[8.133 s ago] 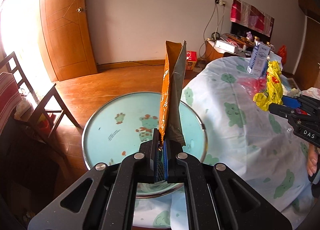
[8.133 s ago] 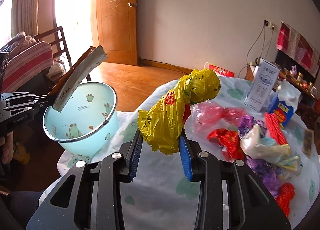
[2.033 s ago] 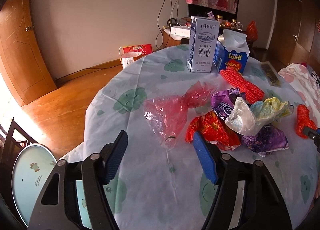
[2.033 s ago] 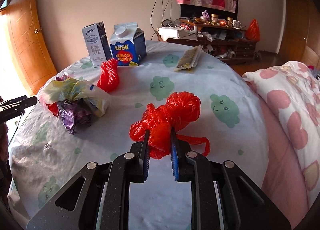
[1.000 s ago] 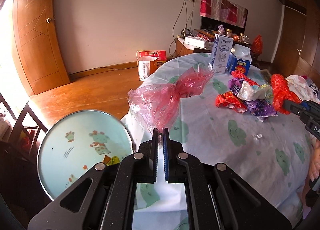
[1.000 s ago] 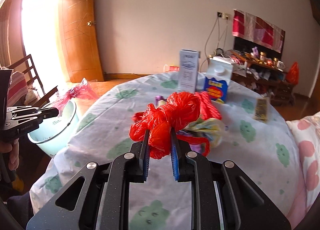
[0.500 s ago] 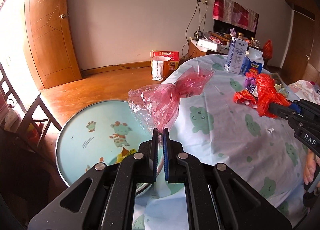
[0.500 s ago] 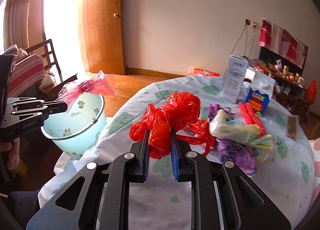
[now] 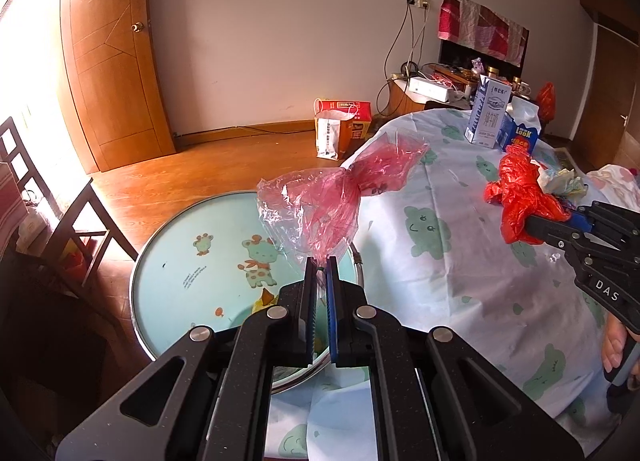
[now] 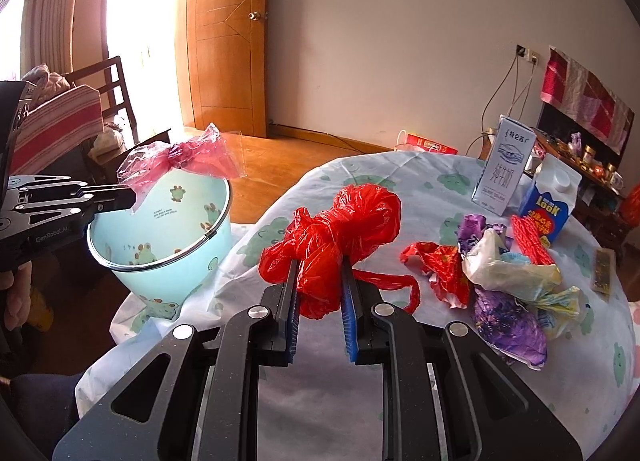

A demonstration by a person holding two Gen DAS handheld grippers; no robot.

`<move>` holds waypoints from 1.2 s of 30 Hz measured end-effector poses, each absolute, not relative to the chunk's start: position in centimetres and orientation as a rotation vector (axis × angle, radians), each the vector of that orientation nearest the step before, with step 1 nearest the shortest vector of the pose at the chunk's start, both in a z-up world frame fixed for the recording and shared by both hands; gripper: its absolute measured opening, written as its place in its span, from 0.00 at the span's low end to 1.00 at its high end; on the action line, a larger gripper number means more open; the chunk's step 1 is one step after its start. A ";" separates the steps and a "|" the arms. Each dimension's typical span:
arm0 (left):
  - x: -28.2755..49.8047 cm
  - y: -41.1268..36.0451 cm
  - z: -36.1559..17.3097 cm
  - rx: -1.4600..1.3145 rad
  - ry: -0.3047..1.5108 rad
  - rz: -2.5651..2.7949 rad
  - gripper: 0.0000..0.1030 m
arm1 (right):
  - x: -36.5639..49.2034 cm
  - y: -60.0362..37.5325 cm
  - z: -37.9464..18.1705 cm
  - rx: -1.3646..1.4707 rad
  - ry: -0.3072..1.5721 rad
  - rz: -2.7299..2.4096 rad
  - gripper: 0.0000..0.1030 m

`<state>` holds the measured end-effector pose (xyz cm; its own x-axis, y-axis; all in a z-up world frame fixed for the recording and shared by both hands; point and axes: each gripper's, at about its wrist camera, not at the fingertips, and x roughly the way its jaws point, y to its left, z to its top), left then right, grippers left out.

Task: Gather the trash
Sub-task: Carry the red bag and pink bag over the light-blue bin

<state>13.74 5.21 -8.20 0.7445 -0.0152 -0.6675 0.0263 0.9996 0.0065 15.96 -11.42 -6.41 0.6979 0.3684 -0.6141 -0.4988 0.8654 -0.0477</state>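
My left gripper (image 9: 320, 267) is shut on a thin pink plastic bag (image 9: 320, 205) and holds it above the rim of a light blue cartoon bucket (image 9: 192, 253); the bag (image 10: 180, 161) and bucket (image 10: 168, 229) also show in the right wrist view. My right gripper (image 10: 319, 265) is shut on a knotted red plastic bag (image 10: 340, 233) above the table, right of the bucket; it also shows in the left wrist view (image 9: 520, 197). Orange and yellow trash (image 9: 264, 299) lies inside the bucket.
The round table has a pale frog-print cloth (image 10: 400, 181). On it lie crumpled purple, red and white wrappers (image 10: 500, 281), a red mesh roll (image 10: 532, 237), a white milk carton (image 10: 502, 165) and a blue LOOK carton (image 10: 550, 205). A chair (image 9: 60, 221) stands left of the bucket.
Both grippers have moved left toward the bucket with their bags. The pink bag is now over the bucket's rim, and the red bag is closer to it.
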 end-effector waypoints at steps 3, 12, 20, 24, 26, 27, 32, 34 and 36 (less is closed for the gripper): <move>13.6 5.5 -8.3 0.015 0.732 -0.016 0.04 | 16.2 -11.1 -6.6 -0.220 0.637 0.497 0.18; 13.3 6.8 -8.6 0.006 0.737 0.013 0.04 | 16.5 -9.5 -7.0 -0.239 0.646 0.530 0.18; 12.8 8.3 -9.0 -0.004 0.742 0.040 0.04 | 16.7 -7.7 -7.3 -0.262 0.654 0.560 0.18; 12.5 9.1 -9.3 -0.009 0.749 0.055 0.04 | 16.9 -6.8 -7.3 -0.274 0.657 0.574 0.18; 12.3 9.6 -9.4 -0.013 0.751 0.064 0.04 | 17.0 -6.3 -7.4 -0.281 0.660 0.582 0.18; 12.2 9.9 -9.4 -0.014 0.751 0.068 0.04 | 17.1 -6.1 -7.4 -0.282 0.661 0.584 0.18; 11.9 11.0 -9.7 -0.027 0.755 0.092 0.04 | 17.2 -4.7 -7.5 -0.297 0.662 0.603 0.18; 11.8 11.4 -9.7 -0.031 0.755 0.099 0.04 | 17.1 -4.2 -7.5 -0.303 0.661 0.610 0.18; 11.7 11.7 -9.7 -0.034 0.755 0.106 0.04 | 17.2 -3.7 -7.5 -0.307 0.659 0.617 0.18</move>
<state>11.73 11.72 -9.72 0.7232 0.0835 -0.6855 -0.1082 0.9941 0.0069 17.17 -3.73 -7.55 0.6224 0.4335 -0.6517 -0.6213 0.7800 -0.0745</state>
